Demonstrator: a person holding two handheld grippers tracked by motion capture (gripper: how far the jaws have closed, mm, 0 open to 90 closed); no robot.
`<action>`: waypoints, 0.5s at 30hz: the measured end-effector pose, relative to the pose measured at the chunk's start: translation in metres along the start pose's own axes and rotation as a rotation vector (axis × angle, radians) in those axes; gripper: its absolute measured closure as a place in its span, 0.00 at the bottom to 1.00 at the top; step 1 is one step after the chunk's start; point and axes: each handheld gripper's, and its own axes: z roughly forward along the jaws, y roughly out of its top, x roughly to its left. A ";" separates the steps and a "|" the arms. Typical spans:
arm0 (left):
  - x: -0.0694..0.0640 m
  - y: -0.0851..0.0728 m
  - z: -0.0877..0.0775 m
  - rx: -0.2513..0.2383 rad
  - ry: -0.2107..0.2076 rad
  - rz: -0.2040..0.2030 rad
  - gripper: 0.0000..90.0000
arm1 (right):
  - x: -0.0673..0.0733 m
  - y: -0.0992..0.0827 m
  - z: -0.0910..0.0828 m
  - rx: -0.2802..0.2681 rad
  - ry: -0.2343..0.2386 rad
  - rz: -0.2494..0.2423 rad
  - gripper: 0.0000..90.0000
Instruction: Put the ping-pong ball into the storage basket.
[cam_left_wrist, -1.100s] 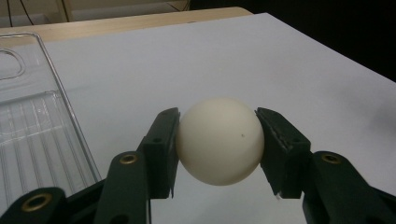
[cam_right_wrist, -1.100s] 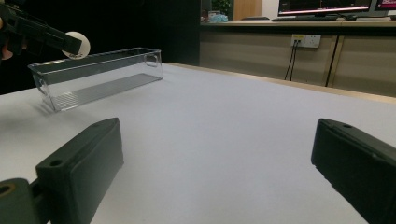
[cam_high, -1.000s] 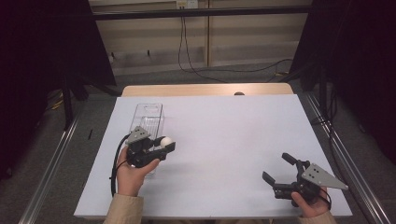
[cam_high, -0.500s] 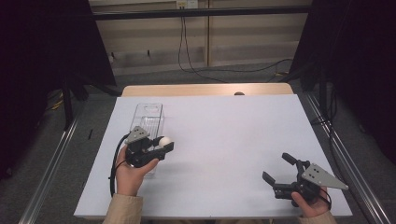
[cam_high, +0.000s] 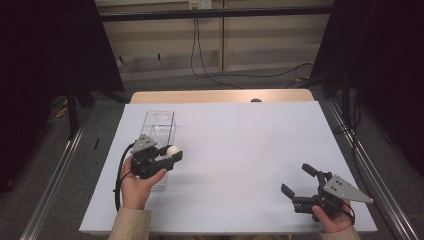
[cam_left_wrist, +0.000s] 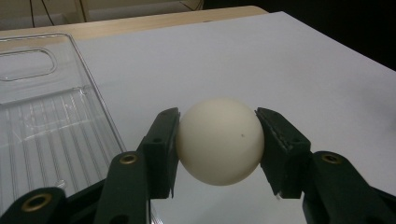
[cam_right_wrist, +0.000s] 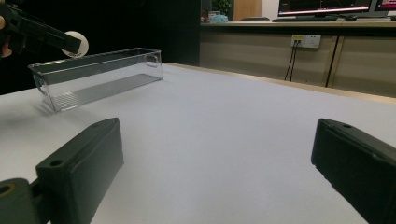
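A white ball (cam_left_wrist: 219, 140) sits clamped between the black jaws of my left gripper (cam_high: 171, 152), held above the table just right of a clear plastic bin (cam_high: 159, 131). The same ball (cam_high: 173, 149) appears in the high view at the bin's right wall, and far off as a white ball (cam_right_wrist: 77, 43) in the right gripper view, over the clear bin (cam_right_wrist: 98, 77). In the left gripper view the bin (cam_left_wrist: 42, 121) lies to the left and looks empty. My right gripper (cam_high: 298, 180) is open near the table's front right corner, nothing between its jaws.
The white table (cam_high: 250, 145) has a wooden strip (cam_high: 220, 96) along its far edge. Cables (cam_high: 200, 55) run down the back wall. Metal rails (cam_high: 50, 190) flank the table on both sides.
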 end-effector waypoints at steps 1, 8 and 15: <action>0.000 0.000 0.000 0.001 0.005 -0.001 0.57 | 0.000 0.000 0.000 0.000 -0.001 -0.001 0.02; 0.002 -0.001 -0.002 -0.003 0.024 -0.008 0.57 | 0.000 0.000 0.000 0.001 0.001 0.001 0.02; 0.006 -0.001 -0.003 -0.002 0.030 -0.005 0.57 | 0.000 0.000 0.000 0.000 0.000 -0.002 0.02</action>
